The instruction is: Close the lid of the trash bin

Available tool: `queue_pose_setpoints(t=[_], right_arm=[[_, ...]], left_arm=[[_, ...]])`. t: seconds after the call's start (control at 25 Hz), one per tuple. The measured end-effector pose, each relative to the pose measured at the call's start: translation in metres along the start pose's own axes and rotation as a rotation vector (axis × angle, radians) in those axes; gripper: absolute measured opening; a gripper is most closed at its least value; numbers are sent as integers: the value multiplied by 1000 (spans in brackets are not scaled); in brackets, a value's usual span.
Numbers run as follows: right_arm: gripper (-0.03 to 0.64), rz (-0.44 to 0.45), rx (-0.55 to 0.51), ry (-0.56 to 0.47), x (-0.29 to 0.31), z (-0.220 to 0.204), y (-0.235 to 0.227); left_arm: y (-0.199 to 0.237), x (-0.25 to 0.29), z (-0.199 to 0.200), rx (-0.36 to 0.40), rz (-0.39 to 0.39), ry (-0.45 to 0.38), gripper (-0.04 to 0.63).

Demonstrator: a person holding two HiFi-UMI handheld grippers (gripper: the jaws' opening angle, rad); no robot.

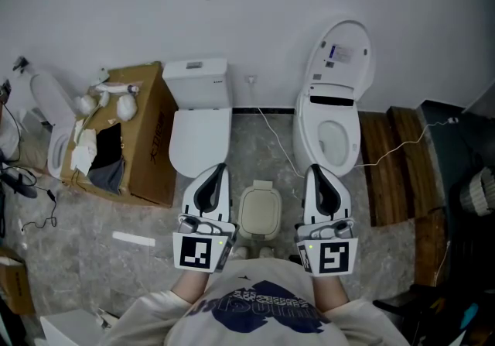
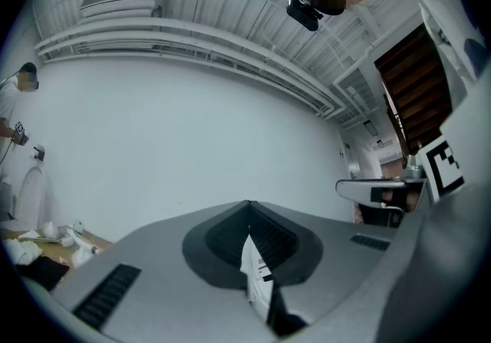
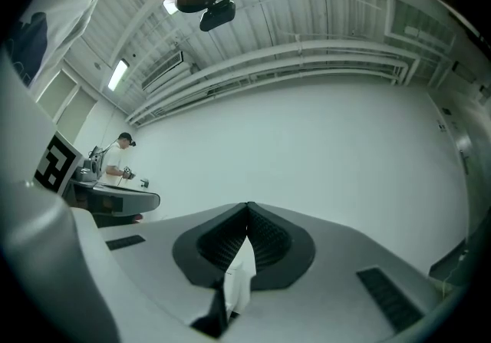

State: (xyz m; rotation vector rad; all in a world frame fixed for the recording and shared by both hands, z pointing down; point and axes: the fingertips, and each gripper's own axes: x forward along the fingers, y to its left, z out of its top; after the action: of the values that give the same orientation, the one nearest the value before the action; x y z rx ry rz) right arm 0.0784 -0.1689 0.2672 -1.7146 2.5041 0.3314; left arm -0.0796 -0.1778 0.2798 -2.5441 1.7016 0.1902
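Observation:
A small beige trash bin (image 1: 259, 211) stands on the stone floor between my two grippers, and from above its lid looks flat over its top. My left gripper (image 1: 217, 173) hovers just left of it, jaws shut and empty. My right gripper (image 1: 316, 174) hovers just right of it, also shut on nothing. Neither touches the bin. In the left gripper view the shut left gripper (image 2: 247, 209) faces a bare white wall; the bin is out of sight. The right gripper view shows the same: the shut right gripper (image 3: 247, 209) against the wall.
Beyond the bin stand a toilet (image 1: 199, 139) with its lid down and another toilet (image 1: 332, 104) with its lid up. A cardboard box (image 1: 139, 143) sits at the left, wooden planks (image 1: 394, 162) at the right. A cable (image 1: 271, 131) crosses the floor.

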Motion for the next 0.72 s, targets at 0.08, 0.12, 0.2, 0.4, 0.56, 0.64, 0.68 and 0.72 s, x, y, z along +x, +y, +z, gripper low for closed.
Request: queue_pose_setpoints(t=[0.08,0.12,0.2,0.4,0.56,0.64,0.68,0.72], right_arm=[[6,-3,-4,1,1,0,0],[6,-5,-6,1,2,0,0],[6,-10,-8,0,3,0,-1],[6,-15,-12,-7,3,2,-2],[6,-18,-16,-4,3,1,-2],[5,-20,-17,-4,3,1,-2],[5,-20,-17,-5,4,1,-3],[6,-21,-17,-6,4,1,-3]], left_arm=[[2,1,0,-1,3,1,-3],[4,1,0,-2,5,2,-3],[7,0,-1,-3,9,2,-3],[9,0,-2,-3,15,3,-3],[10,0,-3,-3,13,2,-3],[10,0,-4,-3,13,3,-3],[10,0,-4,-3,14,4,-3],[11,1,-4,-3,15,5,-3]])
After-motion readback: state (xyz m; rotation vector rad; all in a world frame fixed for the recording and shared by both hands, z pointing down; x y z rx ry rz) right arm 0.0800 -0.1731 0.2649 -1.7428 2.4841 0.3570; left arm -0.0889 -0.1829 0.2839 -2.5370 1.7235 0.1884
